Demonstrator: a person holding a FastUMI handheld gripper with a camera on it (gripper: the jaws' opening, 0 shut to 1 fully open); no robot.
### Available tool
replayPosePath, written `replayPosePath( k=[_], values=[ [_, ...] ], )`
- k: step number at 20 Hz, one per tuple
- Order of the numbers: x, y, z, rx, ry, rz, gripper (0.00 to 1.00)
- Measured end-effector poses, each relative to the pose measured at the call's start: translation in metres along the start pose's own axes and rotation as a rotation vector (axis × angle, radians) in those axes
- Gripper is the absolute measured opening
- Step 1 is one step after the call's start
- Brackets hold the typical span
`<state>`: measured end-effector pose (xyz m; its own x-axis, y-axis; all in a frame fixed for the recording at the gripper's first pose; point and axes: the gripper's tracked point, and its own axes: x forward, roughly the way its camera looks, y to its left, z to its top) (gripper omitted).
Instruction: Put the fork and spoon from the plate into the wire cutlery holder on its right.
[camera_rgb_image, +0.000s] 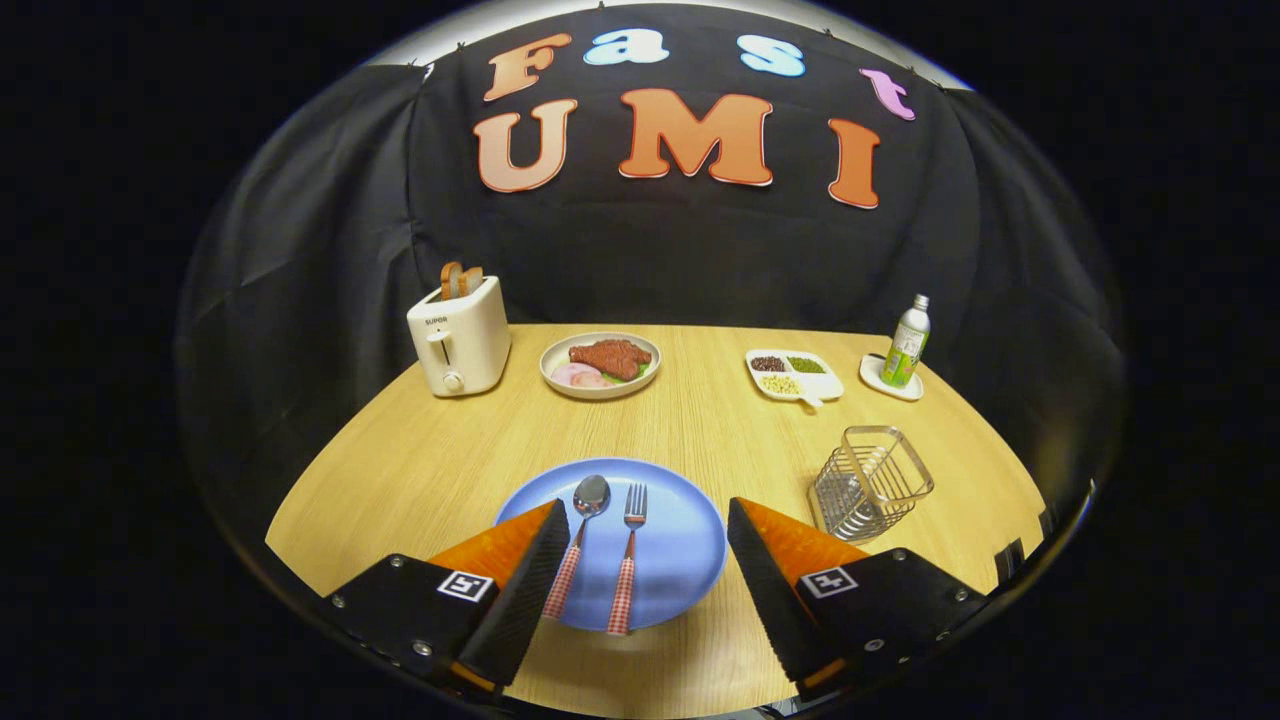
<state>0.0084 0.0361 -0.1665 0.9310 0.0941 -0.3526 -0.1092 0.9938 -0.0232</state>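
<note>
A blue plate (680, 540) lies on the wooden table just ahead of my fingers. On it rest a spoon (577, 540) and a fork (628, 560), side by side, both with red-checked handles pointing toward me. The spoon lies next to my left finger (520, 590). My gripper (648, 515) is open, held above the plate's near part with nothing between its fingers. The empty wire cutlery holder (870, 482) stands on the table to the right of the plate, beyond my right finger (775, 590).
At the back of the table (420, 470) stand a white toaster (460, 345) with bread in it, a plate of meat (600, 363), a divided dish of beans (795, 375), and a bottle (907, 343) on a white coaster.
</note>
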Motion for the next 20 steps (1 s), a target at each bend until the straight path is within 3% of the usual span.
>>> replayPosePath(
  k=[10, 15, 20],
  values=[
    [0.031, 0.010, -0.055, -0.039, 0.158, 0.020, 0.73],
    [0.041, 0.011, -0.069, -0.044, 0.206, 0.023, 0.54],
    [0.047, 0.015, -0.084, -0.044, 0.259, 0.033, 0.42]
  ],
)
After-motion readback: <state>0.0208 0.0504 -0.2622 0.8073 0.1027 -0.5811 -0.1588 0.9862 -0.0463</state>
